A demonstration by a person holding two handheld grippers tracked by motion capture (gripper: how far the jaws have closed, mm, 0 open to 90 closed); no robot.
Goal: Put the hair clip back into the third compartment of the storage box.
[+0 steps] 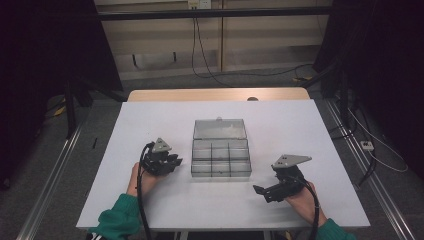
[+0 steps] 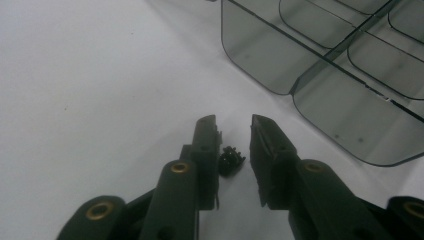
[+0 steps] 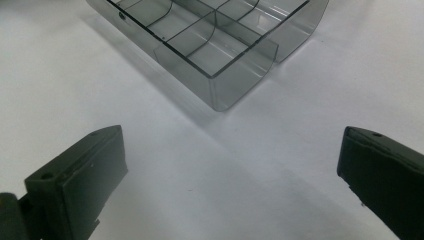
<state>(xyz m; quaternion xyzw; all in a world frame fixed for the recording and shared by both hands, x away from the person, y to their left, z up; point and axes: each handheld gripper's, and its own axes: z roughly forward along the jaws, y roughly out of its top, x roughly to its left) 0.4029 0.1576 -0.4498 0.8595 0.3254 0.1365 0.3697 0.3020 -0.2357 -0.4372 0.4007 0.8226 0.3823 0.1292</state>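
White table point(image 1: 150, 200) lies under both my grippers, and my left gripper point(image 2: 235, 135) has a small black toothed part point(image 2: 231, 161) between its narrowed jaws, touching the left one only, beside the clear compartment box point(image 2: 320, 70), while my right gripper point(image 3: 230, 165) stands wide open, holding nothing.

A lab: white table point(image 1: 150, 130), dark curtains point(image 1: 45, 45), trailing cables point(image 1: 220, 75).
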